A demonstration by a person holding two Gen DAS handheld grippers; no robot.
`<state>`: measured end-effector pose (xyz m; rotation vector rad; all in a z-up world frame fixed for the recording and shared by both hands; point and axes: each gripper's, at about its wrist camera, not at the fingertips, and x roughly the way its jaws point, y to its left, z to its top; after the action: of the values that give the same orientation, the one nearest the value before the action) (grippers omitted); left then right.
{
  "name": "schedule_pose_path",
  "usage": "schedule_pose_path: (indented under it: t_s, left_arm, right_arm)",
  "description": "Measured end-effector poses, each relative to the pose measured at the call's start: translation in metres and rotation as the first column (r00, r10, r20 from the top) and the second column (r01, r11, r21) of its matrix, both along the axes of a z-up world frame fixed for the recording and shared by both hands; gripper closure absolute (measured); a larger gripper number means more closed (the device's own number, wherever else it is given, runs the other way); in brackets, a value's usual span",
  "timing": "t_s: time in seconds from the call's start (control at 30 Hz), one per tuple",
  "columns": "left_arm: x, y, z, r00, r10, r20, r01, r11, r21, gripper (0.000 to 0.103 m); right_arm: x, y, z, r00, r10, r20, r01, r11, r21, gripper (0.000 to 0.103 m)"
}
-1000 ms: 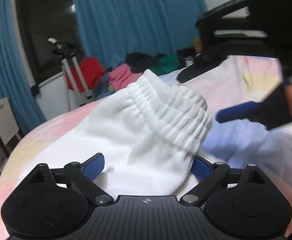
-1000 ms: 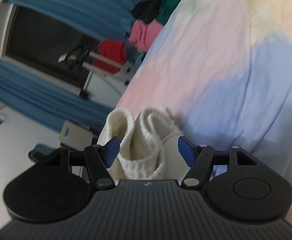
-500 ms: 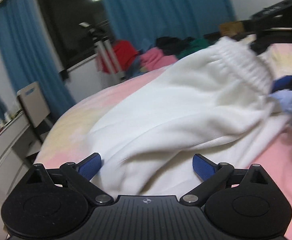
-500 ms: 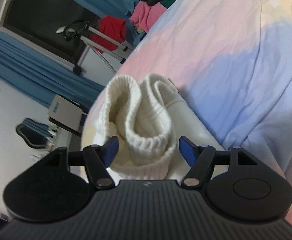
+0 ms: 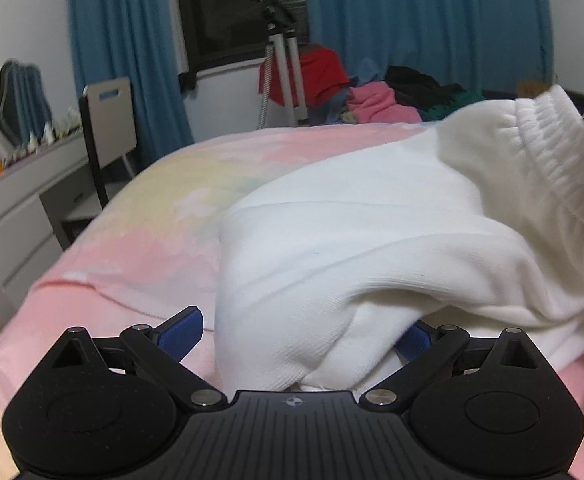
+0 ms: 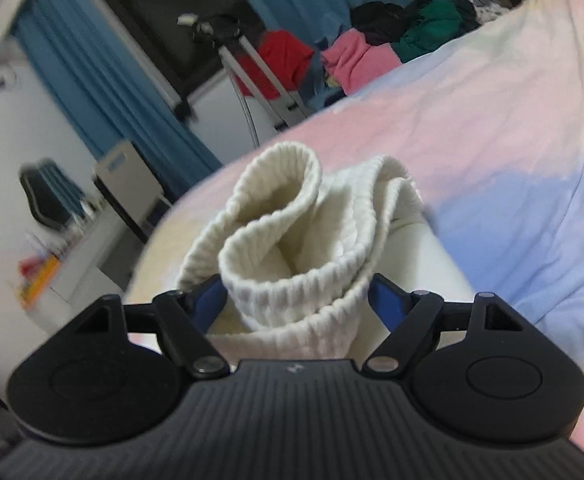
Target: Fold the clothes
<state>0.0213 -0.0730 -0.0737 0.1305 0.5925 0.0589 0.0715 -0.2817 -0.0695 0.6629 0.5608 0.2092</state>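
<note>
A white sweat garment (image 5: 372,248) lies bunched on the pastel bedspread (image 5: 151,216). Its ribbed waistband (image 5: 560,160) is lifted at the right of the left wrist view. My left gripper (image 5: 296,334) has its jaws wide apart, with a fold of the white fabric lying between them and over the right pad. In the right wrist view my right gripper (image 6: 296,298) has its blue pads pressed against both sides of the bunched ribbed waistband (image 6: 292,240) and holds it up.
A pile of red, pink, green and black clothes (image 5: 372,92) sits at the far edge of the bed. A tripod (image 5: 279,52) stands by the window. A chair (image 5: 109,120) and a grey desk (image 5: 15,200) stand left of the bed.
My left gripper has drawn back and left along the garment, so more bedspread shows. My right gripper has lifted the waistband and pulled it right, stretching the garment out.
</note>
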Motion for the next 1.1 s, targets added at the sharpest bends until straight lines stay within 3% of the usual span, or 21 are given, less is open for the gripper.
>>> schedule_pose_path:
  t_s: [0.2, 0.3, 0.43, 0.57, 0.7, 0.8, 0.87, 1.0, 1.1]
  left_arm:
    - [-0.012, 0.002, -0.001, 1.0, 0.015, -0.011, -0.015, 0.999, -0.042, 0.003]
    - [-0.018, 0.001, -0.003, 1.0, 0.015, -0.012, -0.016, 0.999, -0.052, 0.003]
    - [-0.018, 0.001, -0.003, 0.999, 0.026, -0.02, -0.028, 0.997, -0.076, 0.003]
    - [-0.02, 0.005, -0.003, 0.999, 0.032, -0.023, -0.034, 0.995, -0.094, 0.003]
    - [-0.022, 0.009, -0.003, 0.999, 0.036, -0.019, -0.038, 0.995, -0.096, 0.003]
    - [-0.024, 0.011, -0.002, 0.999, 0.04, -0.016, -0.041, 0.995, -0.096, 0.003]
    - [-0.025, 0.012, -0.002, 0.999, 0.041, -0.016, -0.042, 0.995, -0.095, 0.003]
    - [-0.026, 0.013, -0.002, 0.999, 0.048, -0.02, -0.05, 0.993, -0.103, 0.003]
    - [-0.027, 0.012, -0.002, 0.999, 0.049, -0.015, -0.05, 0.994, -0.099, 0.003]
  right_arm:
    - [0.0, -0.04, -0.016, 0.991, -0.132, -0.033, 0.136, 0.952, 0.276, 0.022]
    - [-0.003, -0.055, -0.018, 0.971, -0.234, -0.041, 0.235, 0.925, 0.3, 0.022]
    - [-0.012, -0.058, -0.013, 0.949, -0.306, -0.074, 0.314, 0.924, 0.219, 0.022]
    - [-0.03, -0.041, -0.002, 0.981, -0.184, -0.054, 0.191, 0.966, 0.176, 0.021]
    - [-0.04, -0.017, 0.005, 0.986, -0.155, -0.068, 0.156, 0.988, 0.018, 0.021]
    - [-0.033, 0.001, -0.002, 0.99, -0.093, -0.105, 0.086, 0.993, -0.075, 0.021]
    - [-0.028, 0.006, -0.009, 0.988, -0.05, -0.143, 0.041, 0.997, -0.066, 0.022]
    - [-0.023, 0.022, -0.012, 0.991, -0.012, -0.136, -0.006, 0.991, -0.135, 0.022]
    - [-0.015, 0.029, -0.012, 0.995, -0.041, -0.091, 0.023, 0.981, -0.193, 0.021]
